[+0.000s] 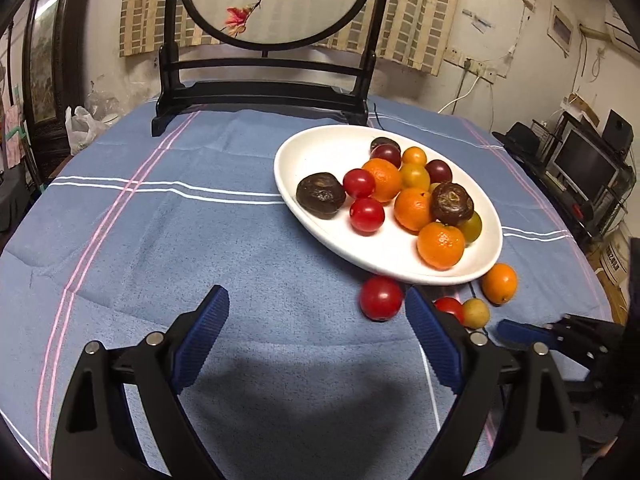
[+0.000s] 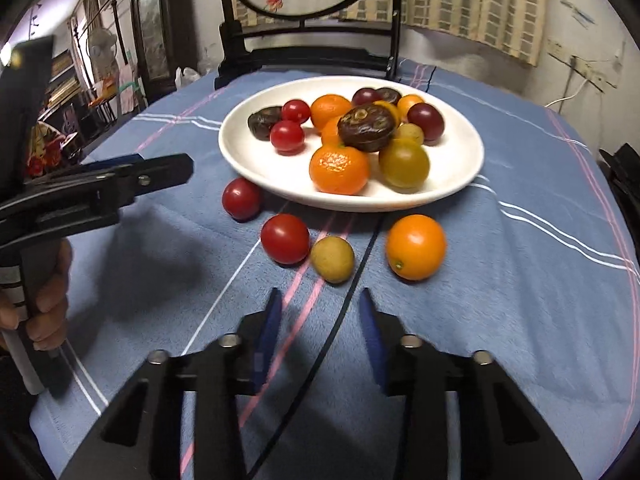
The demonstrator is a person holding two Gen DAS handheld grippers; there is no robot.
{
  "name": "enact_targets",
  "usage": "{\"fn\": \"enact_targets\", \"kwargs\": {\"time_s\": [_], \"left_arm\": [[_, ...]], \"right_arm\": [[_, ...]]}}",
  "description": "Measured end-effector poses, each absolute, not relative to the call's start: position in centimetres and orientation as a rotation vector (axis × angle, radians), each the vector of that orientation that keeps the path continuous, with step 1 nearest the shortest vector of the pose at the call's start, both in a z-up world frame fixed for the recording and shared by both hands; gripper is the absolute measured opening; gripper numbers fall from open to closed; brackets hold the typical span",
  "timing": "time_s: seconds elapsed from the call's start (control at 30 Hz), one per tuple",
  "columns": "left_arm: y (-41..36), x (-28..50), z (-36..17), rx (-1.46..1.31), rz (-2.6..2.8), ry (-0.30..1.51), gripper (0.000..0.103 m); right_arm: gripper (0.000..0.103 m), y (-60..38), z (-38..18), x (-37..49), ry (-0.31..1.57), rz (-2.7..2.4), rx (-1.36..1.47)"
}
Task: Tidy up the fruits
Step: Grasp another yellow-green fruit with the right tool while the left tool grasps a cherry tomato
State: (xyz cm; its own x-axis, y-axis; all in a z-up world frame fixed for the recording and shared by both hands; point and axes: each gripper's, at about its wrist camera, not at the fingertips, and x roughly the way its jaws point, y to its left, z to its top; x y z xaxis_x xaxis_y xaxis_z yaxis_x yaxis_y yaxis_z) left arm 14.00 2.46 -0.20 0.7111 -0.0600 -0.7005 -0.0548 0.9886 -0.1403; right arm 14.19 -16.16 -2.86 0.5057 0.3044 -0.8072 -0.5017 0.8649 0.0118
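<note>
We saw a glossy white oval plate [image 2: 452, 184] on the fuzzy blue striped cloth [image 2: 520, 280], holding smooth round tomatoes, dimpled oranges and wrinkled dark fruits. Four pieces sat loose on the cloth just in front of it: two shiny red tomatoes [image 2: 285, 239] [image 2: 241, 199], one matte yellow-green ball [image 2: 332, 260], one smooth orange fruit [image 2: 416, 247]. Our left gripper [image 1: 316, 312] was spread wide, nothing between its ribbed blue pads. Our right gripper [image 2: 318, 312] was also released, empty, near the yellow-green ball.
</note>
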Motion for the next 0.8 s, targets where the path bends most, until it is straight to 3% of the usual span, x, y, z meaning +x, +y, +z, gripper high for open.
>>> {"fn": "enact_targets", "kwargs": {"time_s": [0.3,0.37,0.8], "left_arm": [[3.1,14.5,-0.6,-0.196,-0.002,0.813,0.087],[2.9,14.6,-0.9,-0.192,-0.005,0.823,0.087],[1.3,15.1,-2.5,-0.112,-0.023,0.857,0.087]], "right_arm": [[0.032,-14.8,-3.3,16.0,0.901,0.465,-0.298],[0.028,-14.4,-3.4,16.3,0.904,0.468,-0.307],[0.025,-17.6,-1.7,14.7,0.871,0.472,-0.147]]}}
